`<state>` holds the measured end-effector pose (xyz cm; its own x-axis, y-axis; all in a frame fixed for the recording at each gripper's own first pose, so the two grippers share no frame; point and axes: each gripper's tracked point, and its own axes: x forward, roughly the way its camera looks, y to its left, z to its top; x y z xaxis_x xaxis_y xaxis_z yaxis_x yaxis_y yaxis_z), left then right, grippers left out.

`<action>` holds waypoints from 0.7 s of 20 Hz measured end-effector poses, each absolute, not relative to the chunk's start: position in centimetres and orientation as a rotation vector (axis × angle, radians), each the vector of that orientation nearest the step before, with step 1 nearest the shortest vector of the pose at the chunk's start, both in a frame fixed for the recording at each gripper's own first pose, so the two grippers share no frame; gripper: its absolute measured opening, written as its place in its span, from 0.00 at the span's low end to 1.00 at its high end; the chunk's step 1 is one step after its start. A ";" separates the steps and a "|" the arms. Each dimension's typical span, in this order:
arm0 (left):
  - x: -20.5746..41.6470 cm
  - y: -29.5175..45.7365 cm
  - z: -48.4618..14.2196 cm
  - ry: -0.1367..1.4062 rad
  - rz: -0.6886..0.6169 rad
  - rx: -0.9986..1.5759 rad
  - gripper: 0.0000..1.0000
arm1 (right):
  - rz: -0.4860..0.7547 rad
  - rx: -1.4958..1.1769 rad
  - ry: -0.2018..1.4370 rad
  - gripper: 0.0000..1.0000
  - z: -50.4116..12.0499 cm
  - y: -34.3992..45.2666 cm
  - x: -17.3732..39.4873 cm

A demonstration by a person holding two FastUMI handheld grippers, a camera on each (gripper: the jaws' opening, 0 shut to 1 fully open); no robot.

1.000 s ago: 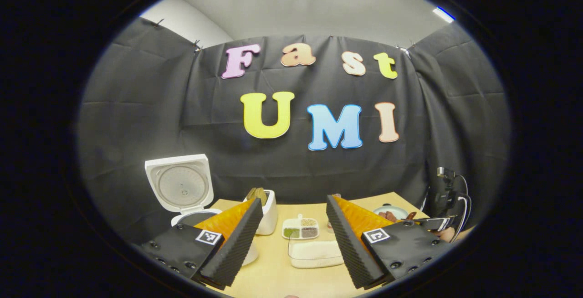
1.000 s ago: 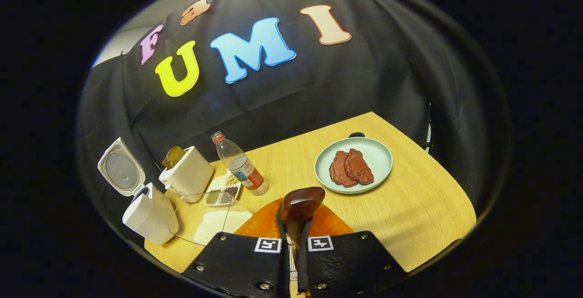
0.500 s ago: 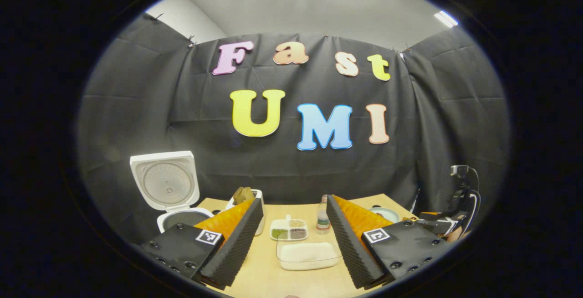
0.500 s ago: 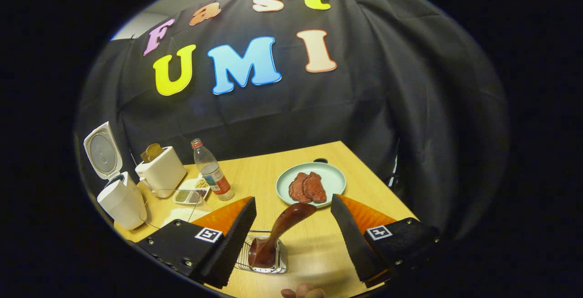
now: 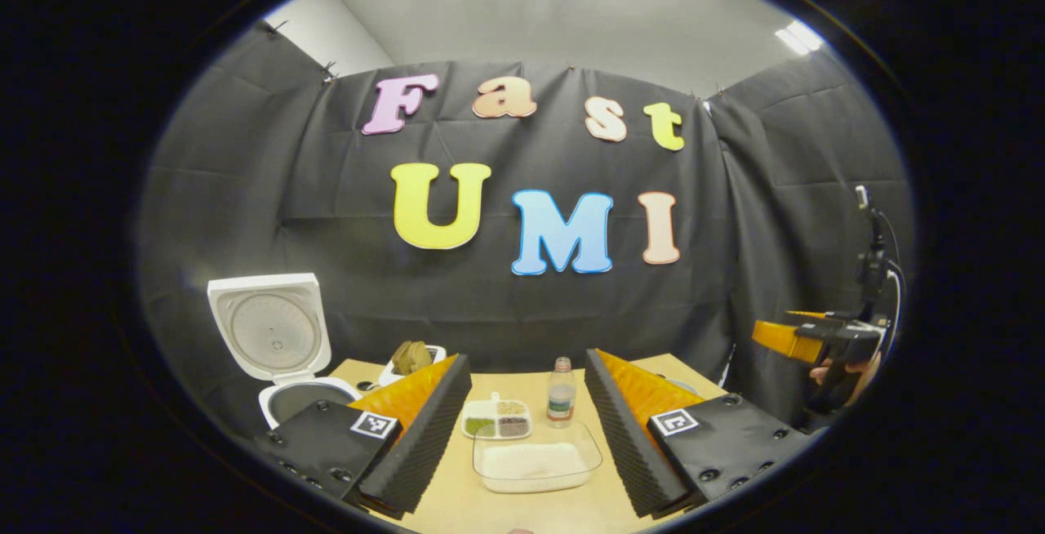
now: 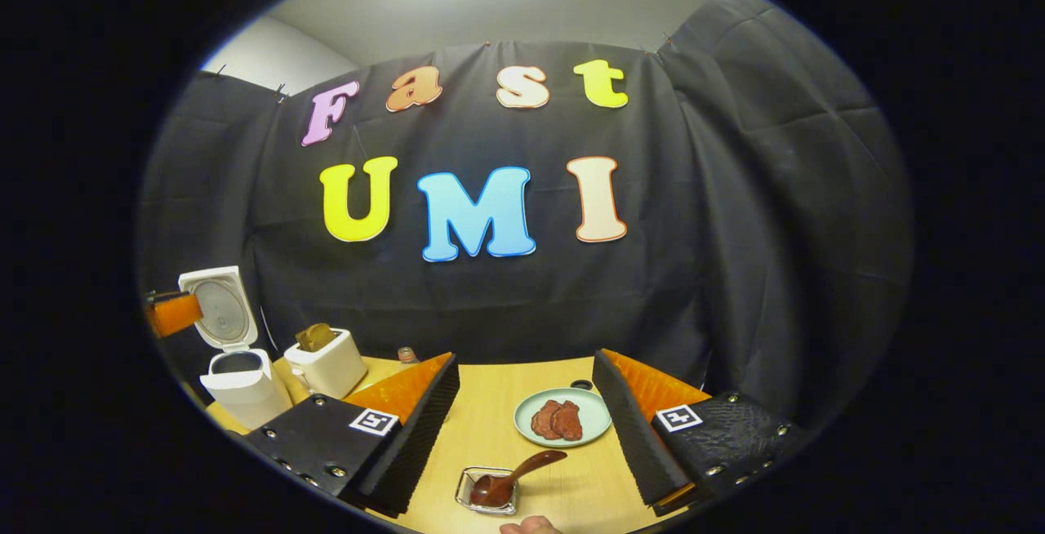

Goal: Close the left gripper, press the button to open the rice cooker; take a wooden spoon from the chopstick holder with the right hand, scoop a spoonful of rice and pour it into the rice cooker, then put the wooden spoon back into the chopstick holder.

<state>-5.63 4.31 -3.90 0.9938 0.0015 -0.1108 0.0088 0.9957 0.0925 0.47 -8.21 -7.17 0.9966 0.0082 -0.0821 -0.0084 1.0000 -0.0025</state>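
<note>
The white rice cooker (image 5: 304,399) stands at the table's left with its lid (image 5: 269,326) up; it also appears in the right gripper view (image 6: 238,383). A clear tub of rice (image 5: 536,460) lies between the fingers of my open left gripper (image 5: 526,362), lower down. My right gripper (image 6: 525,358) is open and holds nothing. Below it, the dark wooden spoon (image 6: 514,475) rests bowl-down in the small metal chopstick holder (image 6: 488,491), handle leaning right. The right gripper (image 5: 816,342), held by a hand, hangs at the far right of the left gripper view.
A white toaster with bread (image 6: 326,362), a divided seasoning tray (image 5: 495,420) and a water bottle (image 5: 560,400) stand behind the rice tub. A pale green plate with meat slices (image 6: 563,417) sits beyond the holder. The left gripper's tip (image 6: 173,313) shows near the cooker lid.
My right gripper opened and let go of the wooden spoon, which now rests in the chopstick holder. Both grippers then drew back and up from the table.
</note>
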 end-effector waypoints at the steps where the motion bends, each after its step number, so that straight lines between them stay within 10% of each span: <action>1: -5.6 5.0 -3.7 0.111 0.004 0.092 0.96 | 0.007 0.007 0.076 0.99 -6.4 -7.8 0.4; 14: -3.2 19.3 0.8 0.093 0.134 0.070 0.97 | 0.050 0.026 0.025 0.96 -2.3 -1.2 1.4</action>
<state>-3.16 19.31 0.83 0.9867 0.1366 -0.0881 -0.1301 0.9886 0.0761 1.36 -1.22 -2.30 0.9985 0.0501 -0.0239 -0.0495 0.9984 0.0262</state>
